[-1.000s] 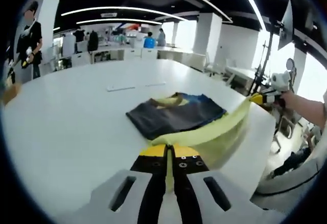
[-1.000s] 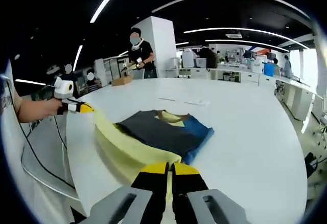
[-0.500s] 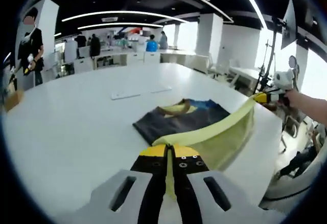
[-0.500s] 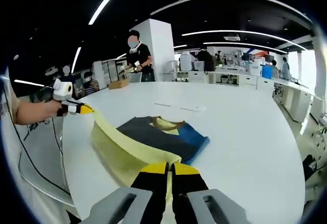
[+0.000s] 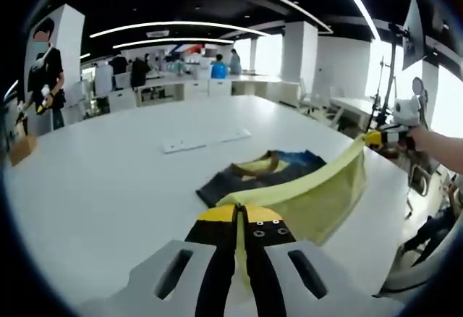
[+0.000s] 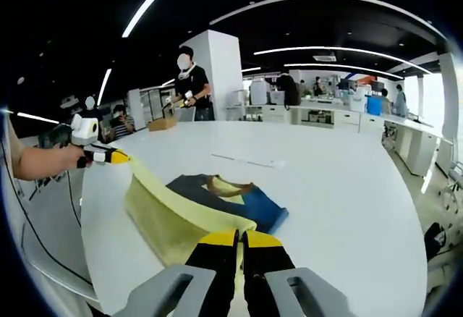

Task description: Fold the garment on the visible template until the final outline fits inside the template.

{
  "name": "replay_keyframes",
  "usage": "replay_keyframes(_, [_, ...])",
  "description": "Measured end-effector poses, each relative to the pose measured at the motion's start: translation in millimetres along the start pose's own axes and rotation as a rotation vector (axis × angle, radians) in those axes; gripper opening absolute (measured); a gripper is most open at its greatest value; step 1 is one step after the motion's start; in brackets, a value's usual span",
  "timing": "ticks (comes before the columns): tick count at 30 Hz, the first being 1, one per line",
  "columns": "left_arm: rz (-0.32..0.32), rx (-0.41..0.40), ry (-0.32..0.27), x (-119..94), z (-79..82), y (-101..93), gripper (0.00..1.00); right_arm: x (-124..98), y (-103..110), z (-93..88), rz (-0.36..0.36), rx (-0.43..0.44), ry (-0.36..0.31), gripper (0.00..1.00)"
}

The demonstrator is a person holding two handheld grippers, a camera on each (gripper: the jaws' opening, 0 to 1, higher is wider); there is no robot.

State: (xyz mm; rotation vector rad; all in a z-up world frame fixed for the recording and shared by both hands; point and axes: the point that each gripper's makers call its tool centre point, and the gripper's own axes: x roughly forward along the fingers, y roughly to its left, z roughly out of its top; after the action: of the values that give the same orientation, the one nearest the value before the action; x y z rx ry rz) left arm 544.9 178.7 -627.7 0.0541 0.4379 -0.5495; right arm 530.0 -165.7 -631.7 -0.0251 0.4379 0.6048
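Template can't be made out, perhaps under garment (image 5: 289, 179) mid-frame on white table (image 5: 108, 187). Left gripper (image 5: 241, 212) and right gripper (image 6: 239, 236), bottom centre, jaws closed on yellow hem, stretched taut betw. them.

Left gripper (image 5: 241, 214) at lower centre of left gripper view, black fingers (image 5: 219, 259) with yellow tips, small round screws, pale grey slotted mounts; right gripper (image 6: 239, 239) alike, white body, bare forearm, thin black cable

One garment (image 5: 289, 179) lies ahead of two grippers, left (image 5: 241, 214) and right (image 6: 239, 239); two strips (image 5: 205, 140) beyond.
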Motion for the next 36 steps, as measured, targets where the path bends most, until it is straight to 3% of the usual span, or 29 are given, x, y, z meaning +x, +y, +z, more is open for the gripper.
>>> replay_keyframes(25, [0.051,-0.008,-0.022,17,15.7,20.1,0.00,32,-18,26.5,-0.030,-0.053,-0.005,0.00])
replay_keyframes(36, [0.074,-0.007,-0.021,35,20.9,27.5,0.00,48,-33,32.1,-0.050,-0.071,0.002,0.00])
